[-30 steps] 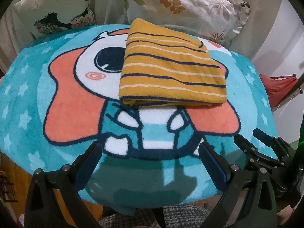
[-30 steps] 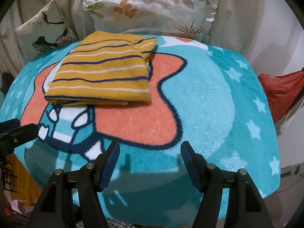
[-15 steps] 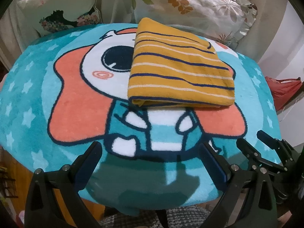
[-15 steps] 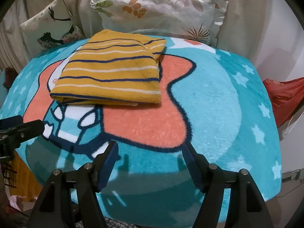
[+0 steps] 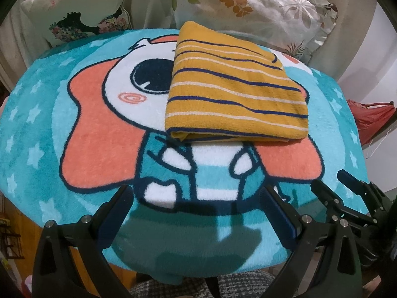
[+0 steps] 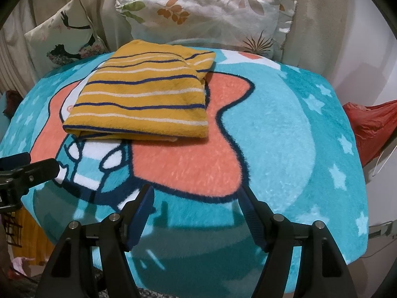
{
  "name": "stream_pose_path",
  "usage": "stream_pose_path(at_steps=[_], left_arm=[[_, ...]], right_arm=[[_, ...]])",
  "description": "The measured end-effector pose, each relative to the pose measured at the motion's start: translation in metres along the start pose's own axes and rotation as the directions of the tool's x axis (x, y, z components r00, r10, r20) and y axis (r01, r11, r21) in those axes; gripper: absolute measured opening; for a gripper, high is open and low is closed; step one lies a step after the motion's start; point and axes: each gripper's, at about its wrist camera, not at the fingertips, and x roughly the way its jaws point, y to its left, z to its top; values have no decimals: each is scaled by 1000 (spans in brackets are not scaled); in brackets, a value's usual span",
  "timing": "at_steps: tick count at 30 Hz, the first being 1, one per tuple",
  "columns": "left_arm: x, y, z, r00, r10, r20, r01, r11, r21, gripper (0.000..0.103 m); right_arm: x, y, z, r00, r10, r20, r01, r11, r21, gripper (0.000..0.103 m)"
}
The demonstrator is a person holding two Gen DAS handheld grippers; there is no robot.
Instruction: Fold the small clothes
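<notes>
A folded yellow garment with navy and white stripes point(image 5: 235, 92) lies flat on the teal cartoon blanket point(image 5: 37, 129); it also shows in the right wrist view point(image 6: 144, 101). My left gripper point(image 5: 197, 198) is open and empty, hovering over the blanket's near edge, short of the garment. My right gripper point(image 6: 196, 196) is open and empty, near the front edge, to the right of the garment. The right gripper's fingers point(image 5: 347, 193) show at the left view's right side; the left gripper's finger point(image 6: 29, 171) shows at the right view's left.
Two patterned pillows point(image 5: 248, 7) point(image 5: 74, 17) lean behind the blanket; the floral one also shows in the right wrist view point(image 6: 211, 17). A red bag point(image 6: 372, 126) hangs off the right side. The blanket point(image 6: 297, 136) drops away at its front and side edges.
Both cameras have shifted slightly so the garment sits lower and nearer in view. Both grippers stay open; the garment has not moved.
</notes>
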Motion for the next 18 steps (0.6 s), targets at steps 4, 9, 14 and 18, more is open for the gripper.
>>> stream_pose_path(at_steps=[4, 9, 14, 18], left_arm=[[1, 1, 1, 1000, 1, 2, -1, 1000, -1, 101], [2, 2, 2, 1000, -1, -4, 1, 1000, -2, 101], [7, 4, 5, 1000, -6, -16, 6, 1000, -10, 101], [12, 4, 7, 999, -15, -30, 15, 1000, -16, 101]], right_arm=[[0, 0, 1, 1000, 3, 5, -3, 1000, 3, 75], [1, 1, 1, 1000, 5, 4, -5, 1000, 6, 75], [3, 1, 3, 1000, 10, 2, -10, 1000, 7, 75], [5, 2, 4, 1000, 13, 3, -13, 1000, 3, 75]])
